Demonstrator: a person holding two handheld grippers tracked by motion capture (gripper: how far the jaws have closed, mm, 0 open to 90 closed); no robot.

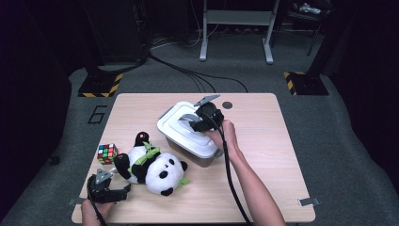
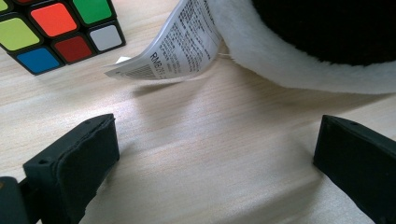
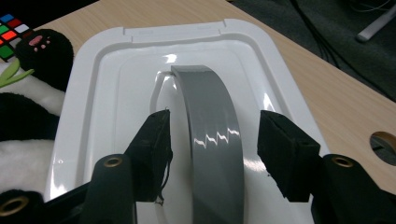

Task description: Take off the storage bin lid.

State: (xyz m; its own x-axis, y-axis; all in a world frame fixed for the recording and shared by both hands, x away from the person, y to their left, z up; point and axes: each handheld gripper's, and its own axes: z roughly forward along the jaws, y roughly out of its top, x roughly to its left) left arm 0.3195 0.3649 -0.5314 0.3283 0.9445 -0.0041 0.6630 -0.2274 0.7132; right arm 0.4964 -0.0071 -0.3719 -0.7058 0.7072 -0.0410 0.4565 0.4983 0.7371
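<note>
A plastic box (image 1: 188, 143) with a white lid (image 1: 181, 127) sits in the middle of the table (image 1: 263, 155). On top of the lid is a grey handle (image 3: 210, 135) — a curved strap that arches up from the lid. The right gripper (image 1: 200, 120) is over the lid, and its two black jaws stand on each side of the handle. There is a gap on both sides, so the pads are not squeezing it. The jaws are apart and hold nothing.

The left gripper (image 1: 110, 193) rests low near the front left corner of the table. Its jaws are wide apart with only bare wood between them. Just ahead of it lie a toy panda (image 1: 150, 165) with its paper tag (image 2: 180, 44), and a color cube (image 1: 107, 153).

The handle looks stiff and shiny, so it may be slippery. The best place to grab it is the top of the arch, with one pad flat on each side. The lid looks light and hard. It may snap onto the box, so a pull could lift the whole box too — I cannot tell if anything is inside. The panda is soft and squishy and would be easy to pinch anywhere.
</note>
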